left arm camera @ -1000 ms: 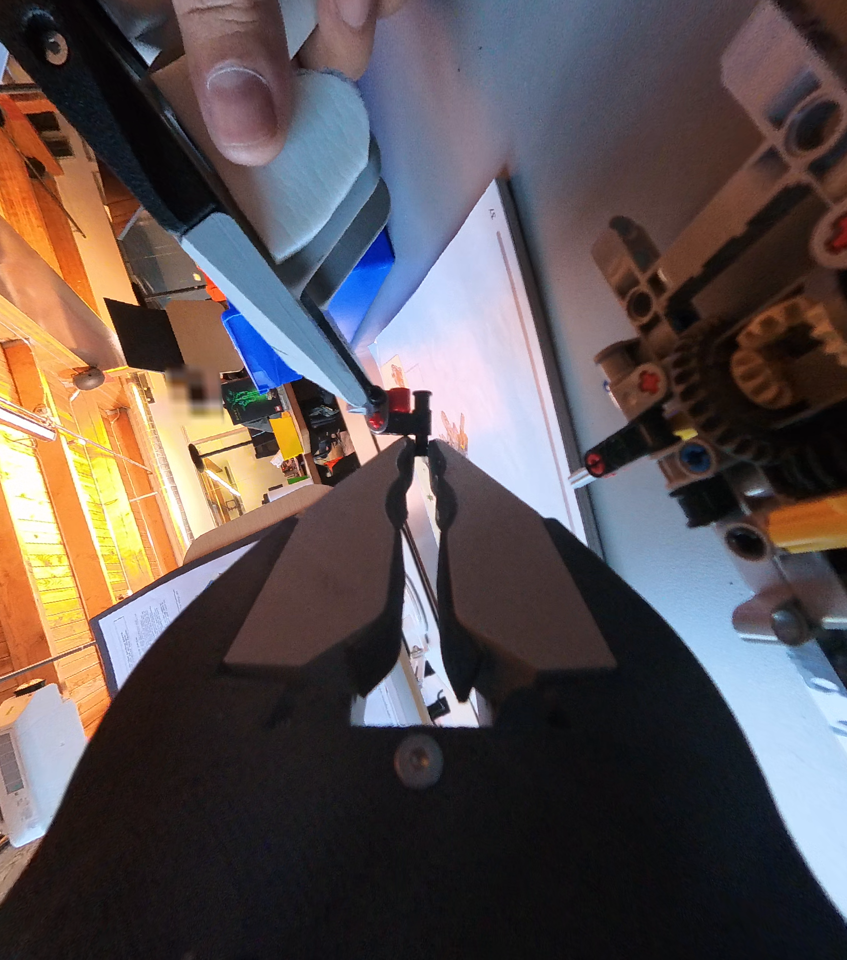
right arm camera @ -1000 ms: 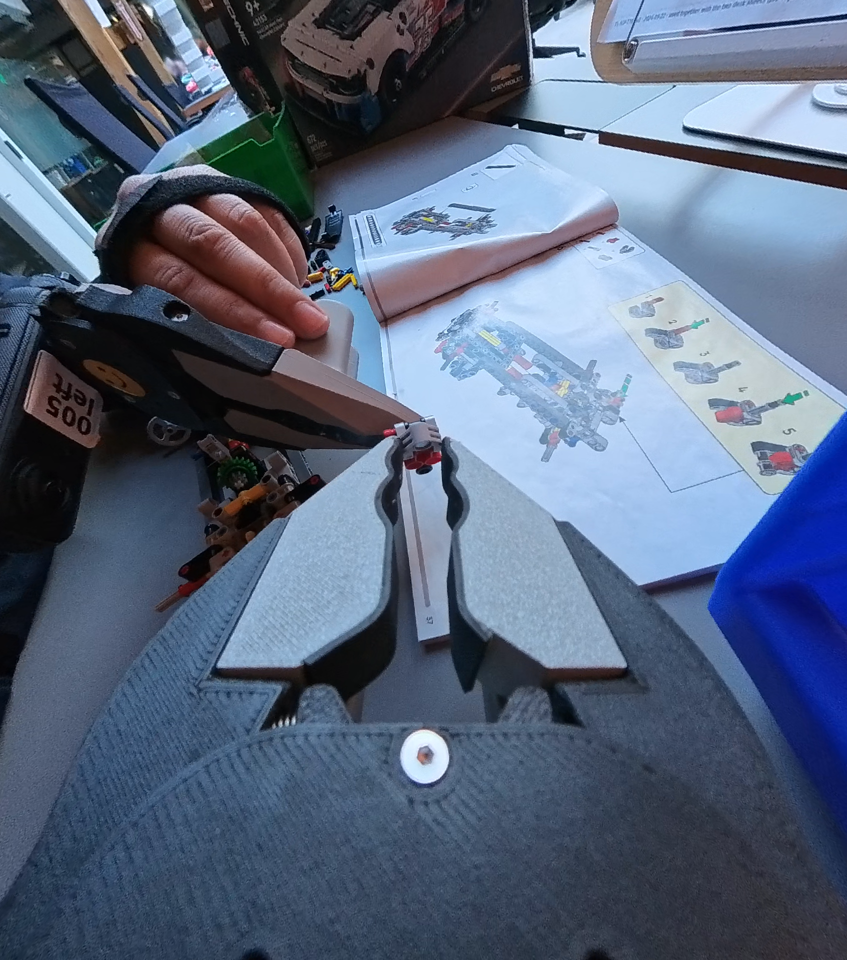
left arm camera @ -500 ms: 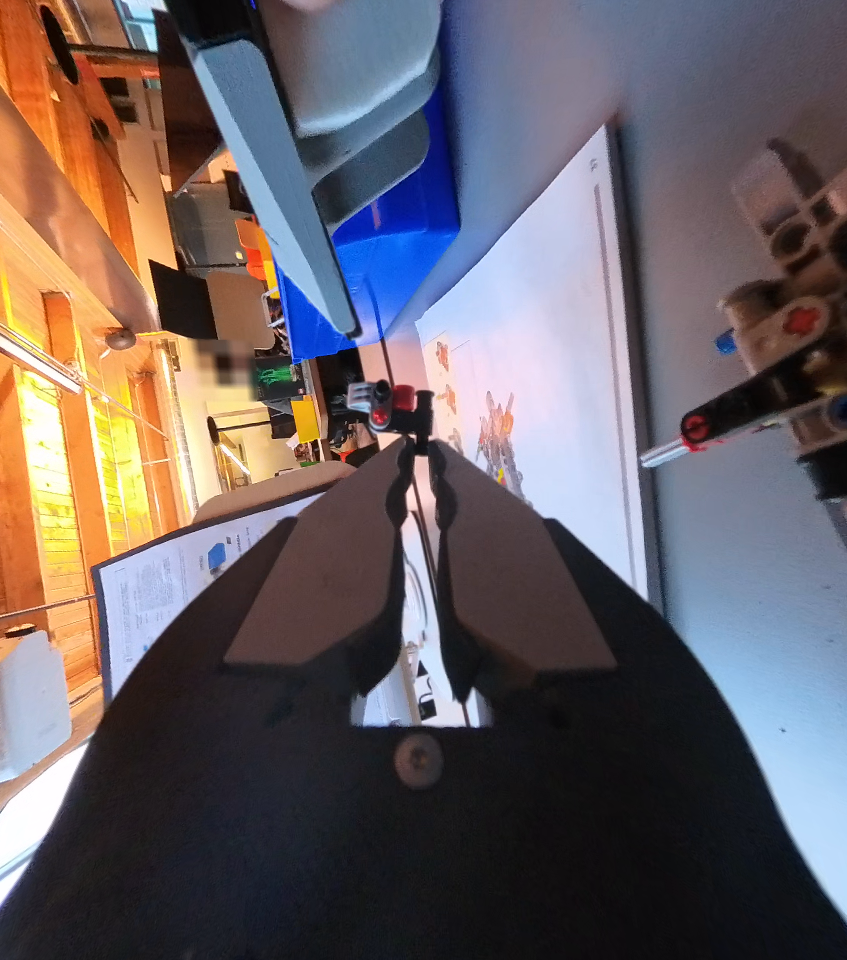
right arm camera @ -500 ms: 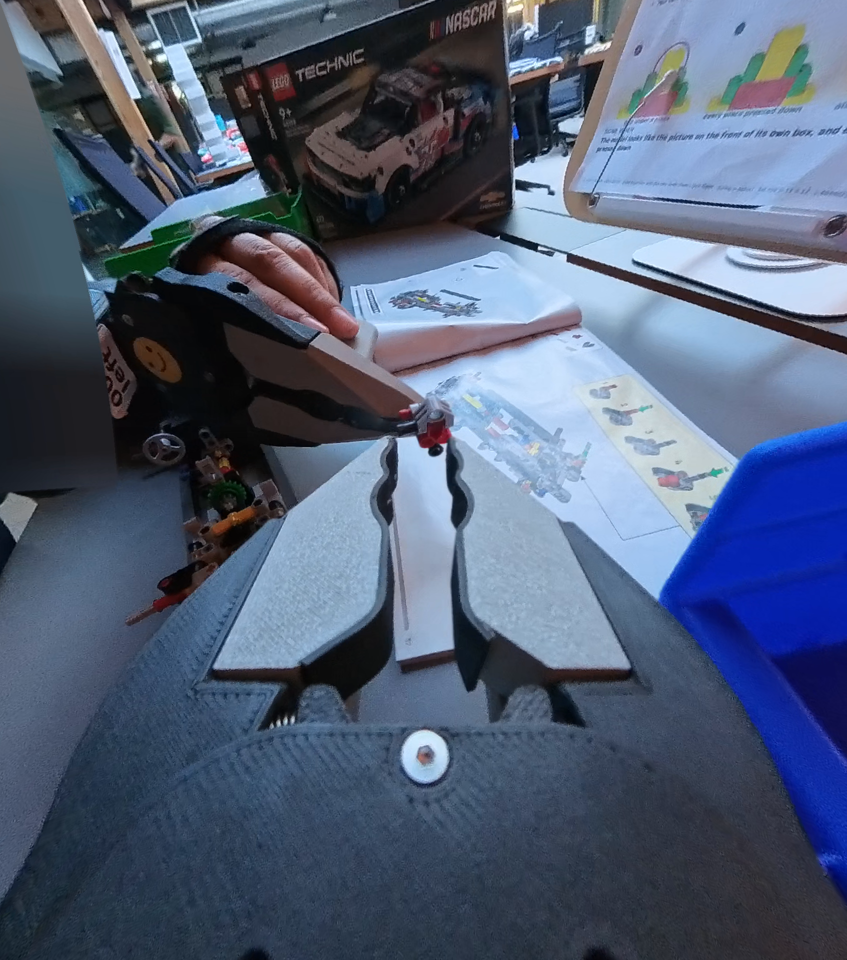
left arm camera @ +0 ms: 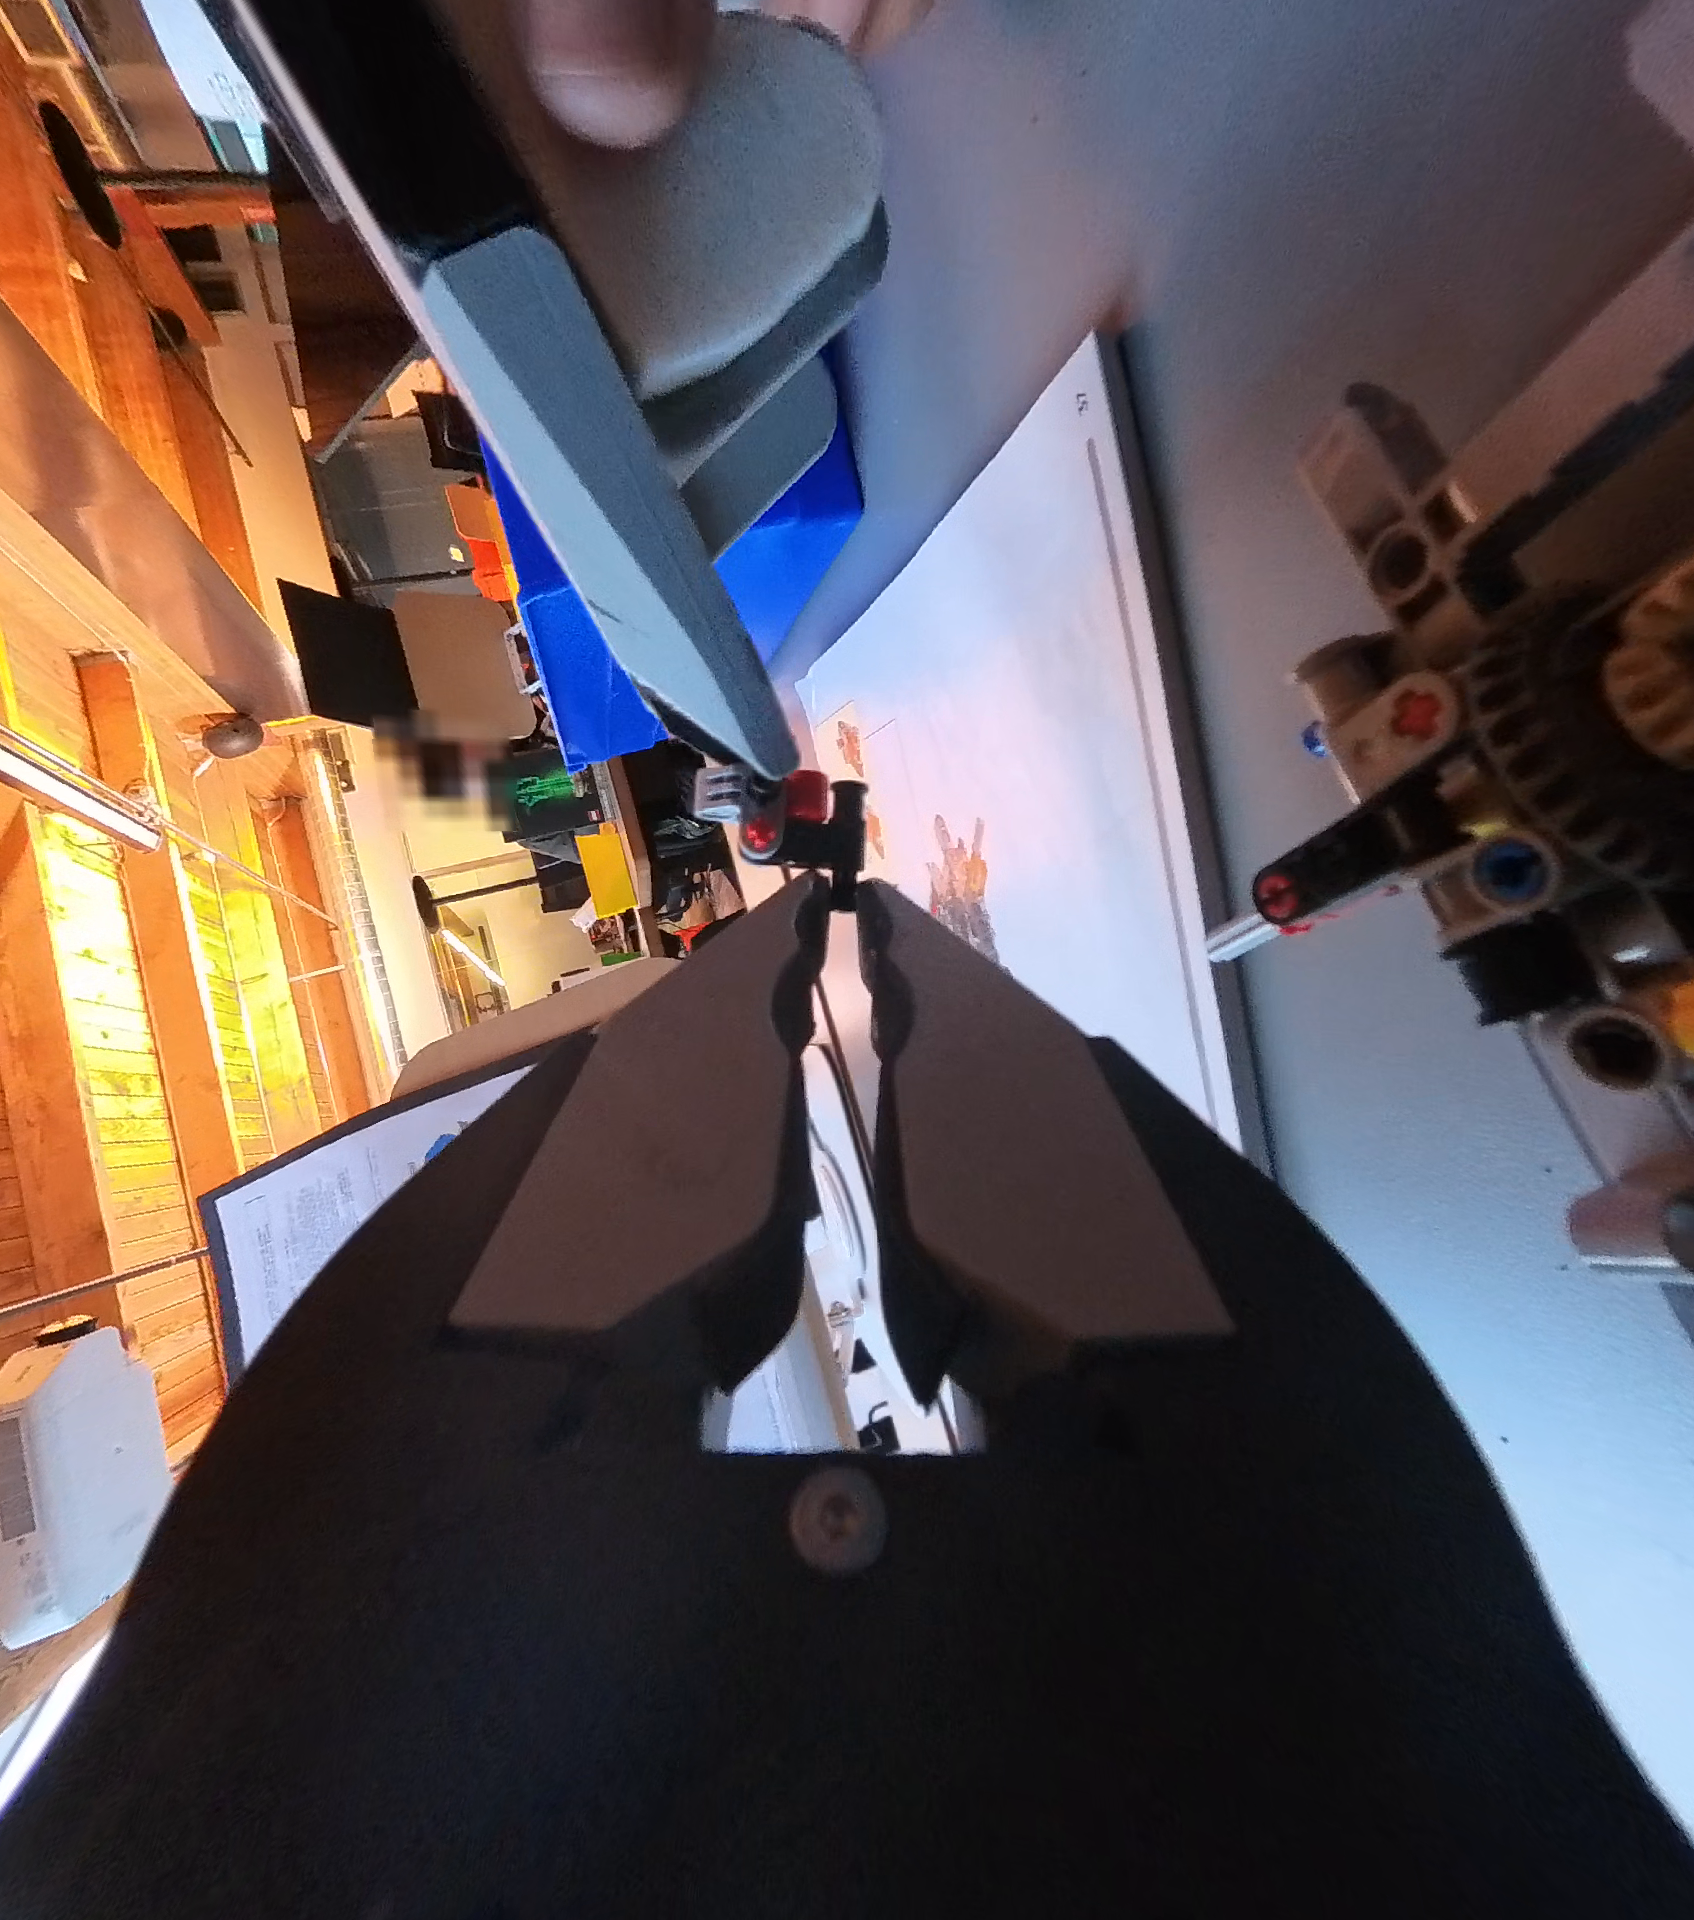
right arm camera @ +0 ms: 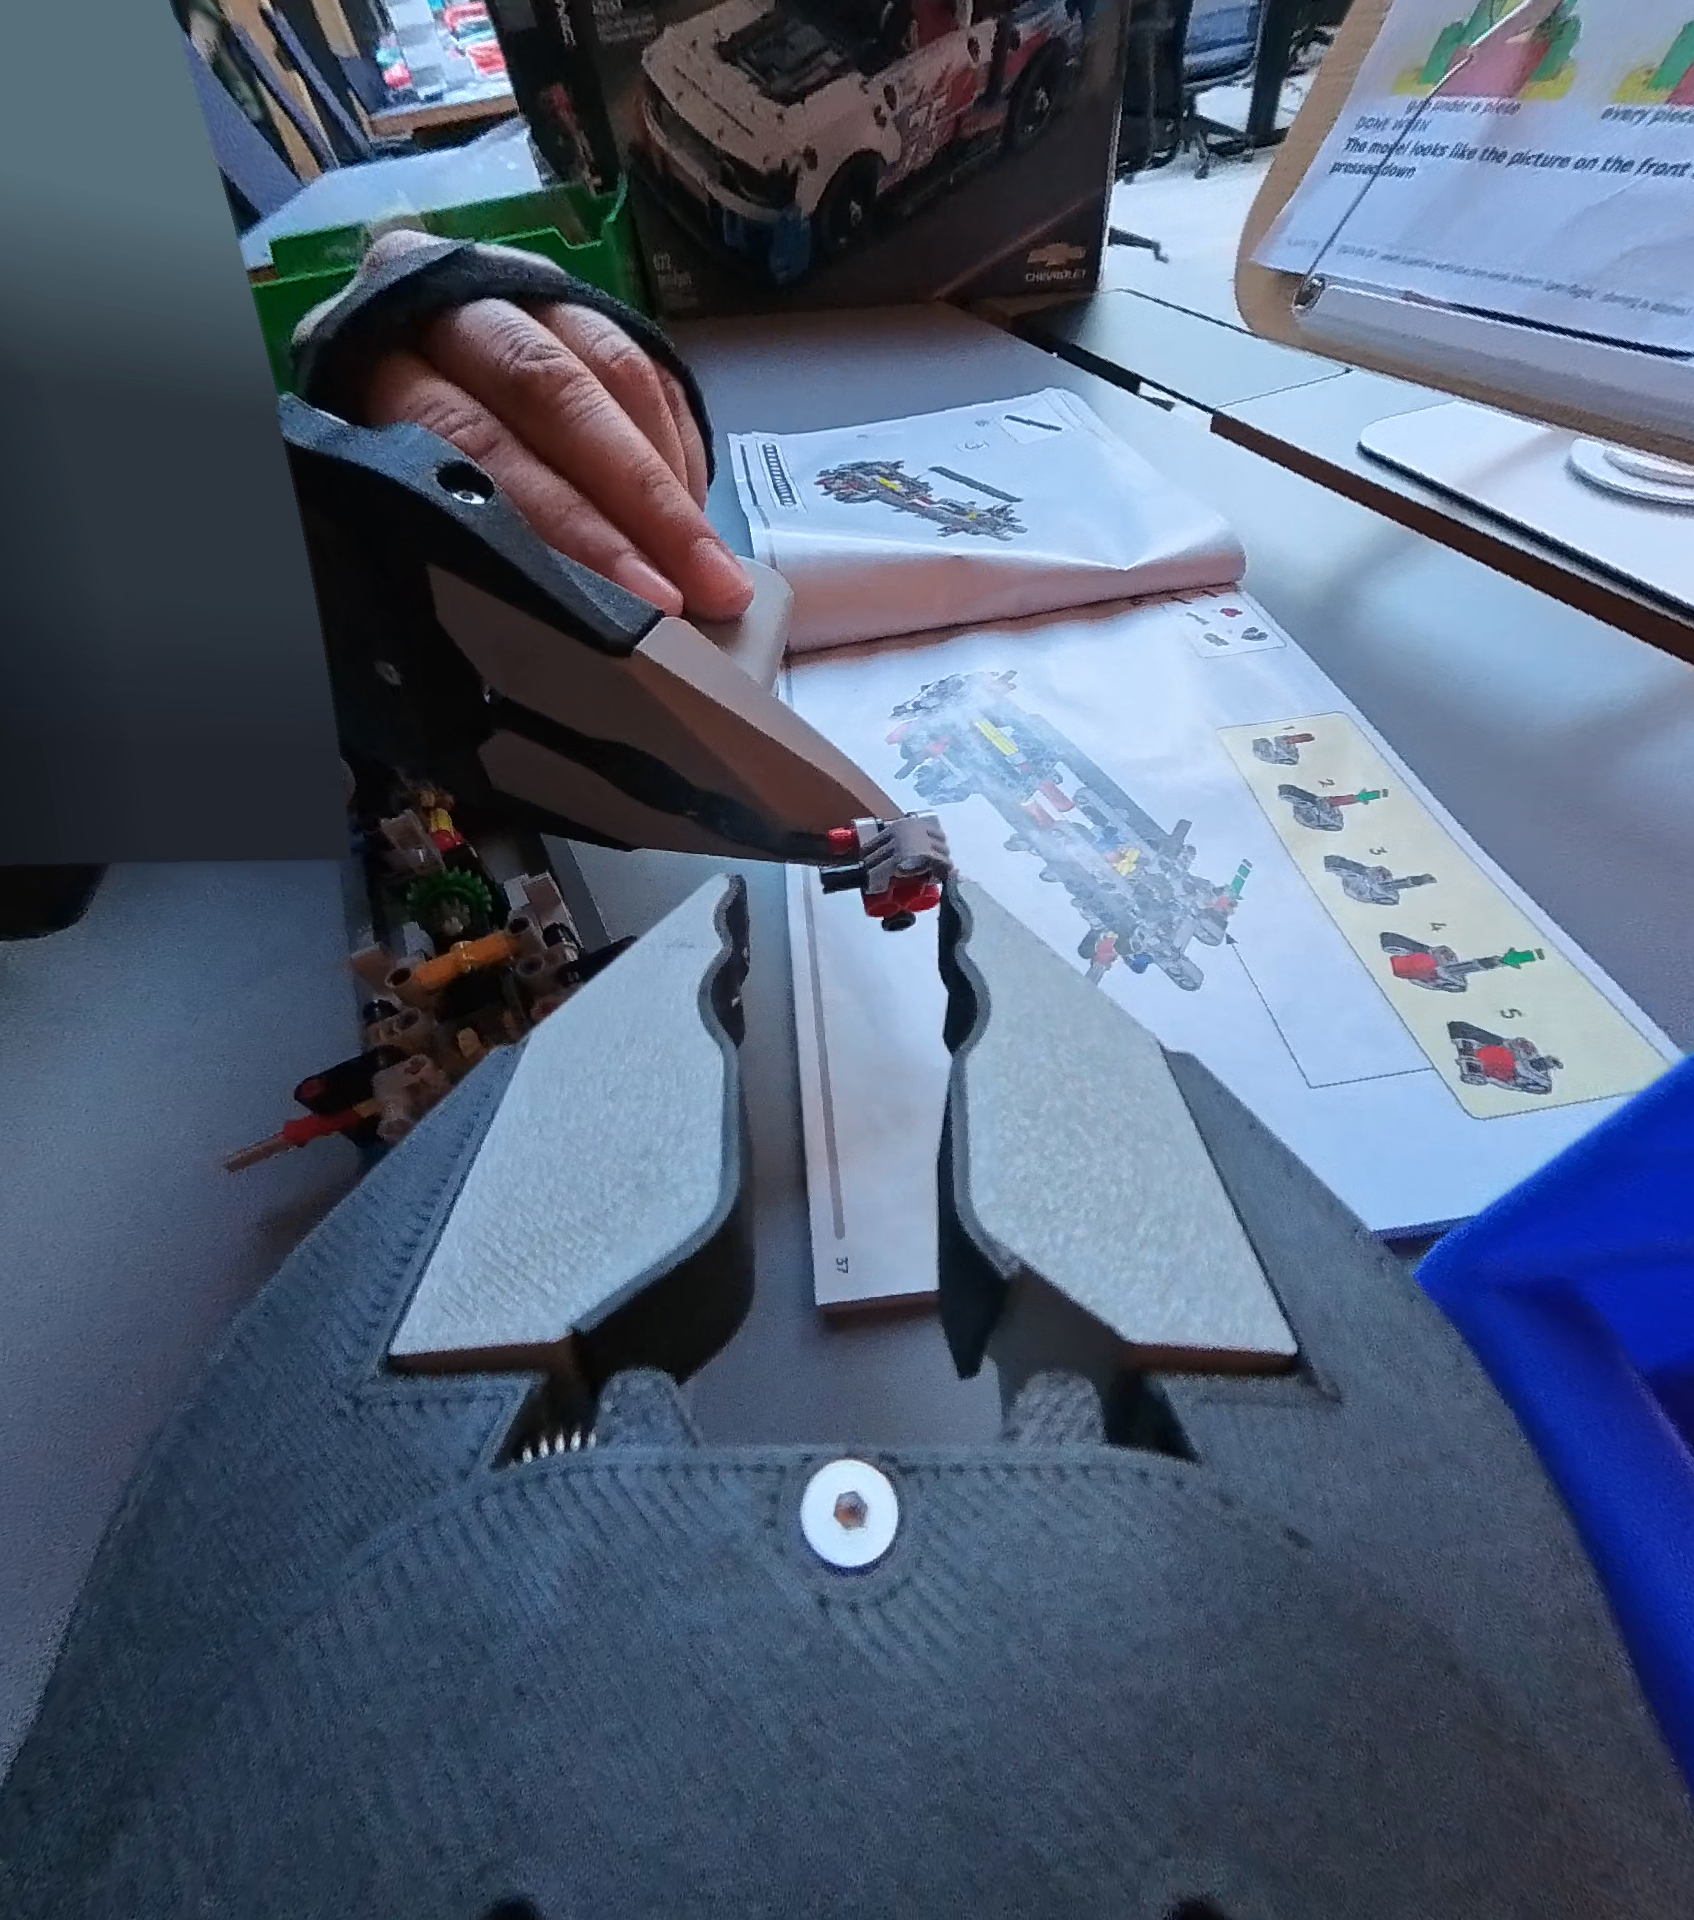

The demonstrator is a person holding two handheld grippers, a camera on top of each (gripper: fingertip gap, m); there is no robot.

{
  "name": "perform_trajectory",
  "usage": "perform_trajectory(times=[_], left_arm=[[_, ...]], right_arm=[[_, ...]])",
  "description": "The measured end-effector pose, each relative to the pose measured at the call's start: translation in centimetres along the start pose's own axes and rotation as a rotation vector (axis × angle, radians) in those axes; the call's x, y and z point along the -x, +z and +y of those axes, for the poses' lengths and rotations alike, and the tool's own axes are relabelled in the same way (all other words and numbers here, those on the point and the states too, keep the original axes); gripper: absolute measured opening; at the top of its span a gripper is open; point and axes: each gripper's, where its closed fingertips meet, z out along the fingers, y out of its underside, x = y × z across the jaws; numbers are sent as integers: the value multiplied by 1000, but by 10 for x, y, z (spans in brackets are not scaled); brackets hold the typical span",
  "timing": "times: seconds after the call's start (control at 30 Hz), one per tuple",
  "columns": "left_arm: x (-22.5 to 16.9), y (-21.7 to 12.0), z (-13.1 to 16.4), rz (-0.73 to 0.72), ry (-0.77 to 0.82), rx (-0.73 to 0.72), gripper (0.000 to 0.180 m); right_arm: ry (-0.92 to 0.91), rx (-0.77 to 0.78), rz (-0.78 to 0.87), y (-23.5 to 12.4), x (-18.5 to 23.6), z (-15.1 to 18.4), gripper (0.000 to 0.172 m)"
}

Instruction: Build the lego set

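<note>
My left gripper (left arm camera: 838, 891) is shut on the black pin of a small brick assembly (left arm camera: 801, 821) of red, grey and black parts, held in the air over the booklet. The right wrist view shows the same: the left gripper (right arm camera: 614, 717), held by a hand (right arm camera: 562, 436), pinches the assembly (right arm camera: 890, 862) at its tips. My right gripper (right arm camera: 843, 899) is open just below the assembly. The assembly stands between its tips, close to the right-hand fingertip (right arm camera: 955, 914). One grey finger (left arm camera: 635, 582) of the right gripper reaches down to the assembly in the left wrist view.
An open instruction booklet (right arm camera: 1082, 1039) lies on the grey table (right arm camera: 43, 1195). A part-built brick model (right arm camera: 448, 966) stands left of it and also shows in the left wrist view (left arm camera: 1549, 779). A blue bin (right arm camera: 1653, 1351) is at the right. A toy car box (right arm camera: 822, 135), a green bin (right arm camera: 469, 249) and a sheet on a stand (right arm camera: 1549, 156) are at the back. The tips of both grippers are at nearly the same place.
My right gripper stood close around the small assembly a second ago; its jaws have since widened and stand open about it. The left gripper has kept hold of the assembly throughout.
</note>
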Motion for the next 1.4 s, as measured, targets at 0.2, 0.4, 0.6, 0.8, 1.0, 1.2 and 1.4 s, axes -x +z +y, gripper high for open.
perform_trajectory(times=[0.2,0.4,0.6,0.8,1.0,1.2,1.4], left_arm=[[-1,-1,-4,56,-175,-61,3],[-15,2,13,413,-760,-66,3],[-25,-6,13,633,-1041,-102,3],[-28,4,46,491,-887,56,3],[-33,4,67,364,-654,149,2],[-24,5,43,186,-399,-8,3],[-22,5,24,84,-249,-95,2]], right_arm=[[2,-8,16,-2,-2,-1,31],[19,-15,33,-4,-7,-2,29],[16,-3,50,-4,-8,0,28],[17,-2,63,-6,-10,1,27],[60,-34,44,-10,-12,-2,25],[109,-64,20,-13,-14,-5,24],[140,-81,-13,-15,-14,-7,24]])
